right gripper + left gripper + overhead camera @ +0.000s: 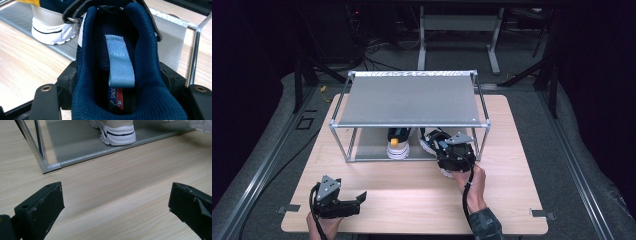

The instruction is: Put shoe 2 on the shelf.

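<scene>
A navy shoe (145, 62) with a light blue heel loop sits heel-first between my right gripper's (120, 82) jaws, which press on its collar from both sides. In the high view the right gripper (447, 150) holds this shoe (433, 139) at the front right of the rack's lower shelf, toe pointing inward. A second shoe (398, 145) with a white sole and yellow trim stands on the lower shelf to its left, also seen as the white-soled shoe (50, 27). My left gripper (361, 198) lies open near the table's front left, nothing between its jaws (116, 205).
The metal two-shelf rack (412, 97) stands at the middle of the wooden table (512, 200); its top shelf is bare. Its front left post and shelf corner (48, 166) lie ahead of the left gripper. Dark floor, cables and table legs surround the table.
</scene>
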`<state>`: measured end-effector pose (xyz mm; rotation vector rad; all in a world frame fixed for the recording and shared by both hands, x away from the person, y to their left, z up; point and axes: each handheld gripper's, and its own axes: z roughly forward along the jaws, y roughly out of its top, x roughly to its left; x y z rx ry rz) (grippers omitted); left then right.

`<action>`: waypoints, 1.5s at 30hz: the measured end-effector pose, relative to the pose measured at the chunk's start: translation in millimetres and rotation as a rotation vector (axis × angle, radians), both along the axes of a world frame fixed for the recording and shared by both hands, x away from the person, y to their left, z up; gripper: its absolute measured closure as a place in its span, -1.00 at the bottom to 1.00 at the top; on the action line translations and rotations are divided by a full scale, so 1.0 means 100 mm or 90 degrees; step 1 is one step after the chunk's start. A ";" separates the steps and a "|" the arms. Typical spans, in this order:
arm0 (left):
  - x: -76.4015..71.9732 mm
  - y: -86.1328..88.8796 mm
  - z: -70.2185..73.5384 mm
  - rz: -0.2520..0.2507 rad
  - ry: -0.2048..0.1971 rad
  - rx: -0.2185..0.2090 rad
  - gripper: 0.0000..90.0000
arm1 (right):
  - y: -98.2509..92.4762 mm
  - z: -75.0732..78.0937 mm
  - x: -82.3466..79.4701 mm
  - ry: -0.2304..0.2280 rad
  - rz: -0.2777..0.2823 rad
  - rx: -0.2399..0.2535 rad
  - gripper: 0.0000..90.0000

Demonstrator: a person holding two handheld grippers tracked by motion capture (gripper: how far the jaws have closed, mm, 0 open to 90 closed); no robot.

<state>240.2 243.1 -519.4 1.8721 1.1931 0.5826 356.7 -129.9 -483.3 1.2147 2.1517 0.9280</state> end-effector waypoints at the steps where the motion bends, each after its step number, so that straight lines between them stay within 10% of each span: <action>1: 0.00 0.00 0.00 -0.001 0.001 0.001 -1.00 | 0.00 -0.01 0.01 0.007 0.000 0.000 -0.32; 16: 0.02 0.00 -0.01 -0.002 0.006 0.002 -1.00 | 0.17 -0.29 0.25 0.065 -0.072 0.007 -0.38; 29: 0.05 -0.08 -0.02 -0.011 0.007 0.005 -1.00 | 0.27 -0.33 0.37 0.052 -0.123 0.052 -0.47; 38: 0.00 -0.02 -0.03 -0.005 0.006 0.001 -1.00 | 0.17 -0.30 0.33 0.079 -0.070 0.067 -0.69; 45: -0.01 0.00 -0.04 -0.001 0.009 0.003 -1.00 | -0.04 -0.21 0.10 0.078 -0.024 0.088 -0.49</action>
